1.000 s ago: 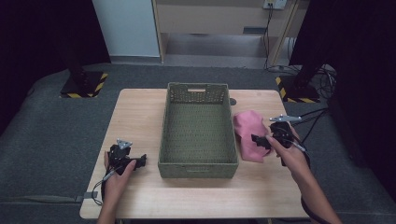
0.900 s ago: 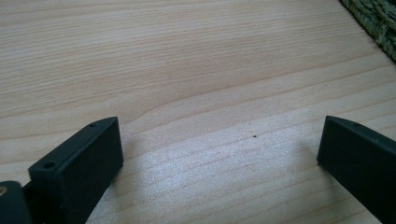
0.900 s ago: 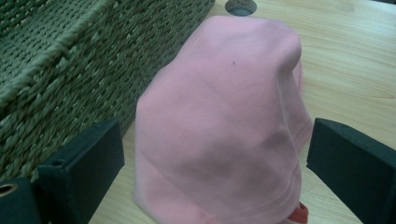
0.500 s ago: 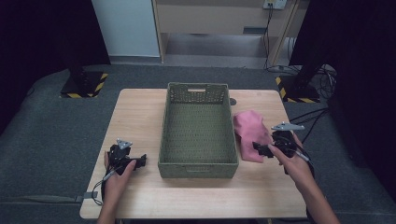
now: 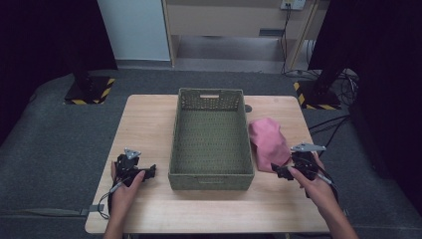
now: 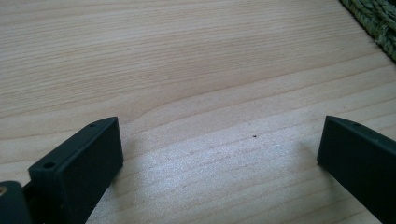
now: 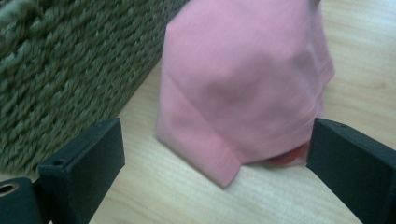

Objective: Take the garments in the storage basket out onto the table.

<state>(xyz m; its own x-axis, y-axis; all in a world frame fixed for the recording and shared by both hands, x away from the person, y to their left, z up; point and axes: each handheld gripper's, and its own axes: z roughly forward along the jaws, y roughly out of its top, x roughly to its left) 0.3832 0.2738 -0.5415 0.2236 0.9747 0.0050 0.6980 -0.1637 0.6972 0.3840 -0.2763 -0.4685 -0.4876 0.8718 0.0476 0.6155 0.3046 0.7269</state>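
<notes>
Wooden table [image 5: 149, 124] on grey carpet [image 5: 54, 144] — dark curtains [image 5: 40, 35] behind

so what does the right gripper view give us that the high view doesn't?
Right gripper view: the folded hem of the pink cloth, something red under its near edge, and open fingers short of it. High view: the whole green basket, the table, the left gripper resting apart. Both: cloth beside the basket's wall.
</notes>
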